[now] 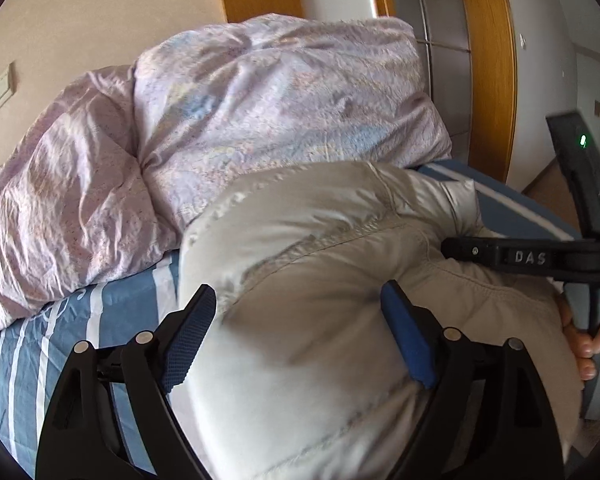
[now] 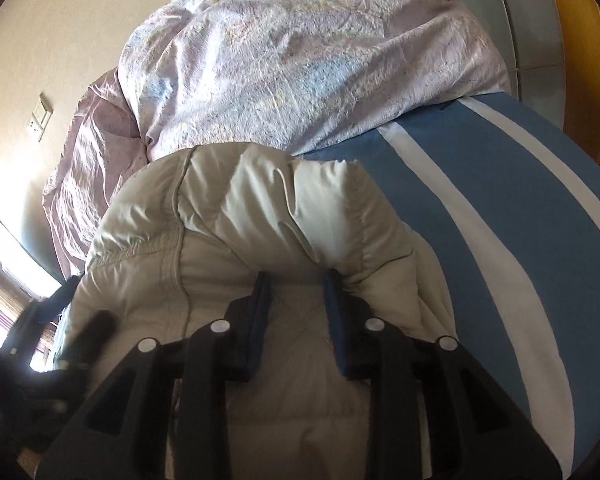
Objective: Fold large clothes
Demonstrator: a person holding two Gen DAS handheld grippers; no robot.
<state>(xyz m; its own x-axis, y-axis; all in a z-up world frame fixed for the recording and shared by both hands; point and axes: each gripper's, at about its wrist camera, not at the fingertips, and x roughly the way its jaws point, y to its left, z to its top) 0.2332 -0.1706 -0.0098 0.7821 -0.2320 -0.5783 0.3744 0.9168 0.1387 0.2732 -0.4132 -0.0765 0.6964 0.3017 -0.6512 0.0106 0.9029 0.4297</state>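
Observation:
A large beige padded jacket (image 1: 320,248) lies bunched on a bed with a blue and white striped sheet (image 1: 112,312). My left gripper (image 1: 300,300) is open, its blue pads wide apart over the jacket's puffy middle. The right gripper's black body, marked DAS, shows at the right edge of the left wrist view (image 1: 540,258), with a hand on its grip. In the right wrist view the jacket (image 2: 236,216) fills the middle. My right gripper (image 2: 296,280) is open with a narrower gap, its tips pressed against a rolled fold of the jacket.
A crumpled lilac duvet (image 1: 260,112) is heaped at the far side of the bed, touching the jacket. A wooden door frame (image 1: 492,72) and wall stand behind. The striped sheet (image 2: 500,208) lies bare to the right of the jacket.

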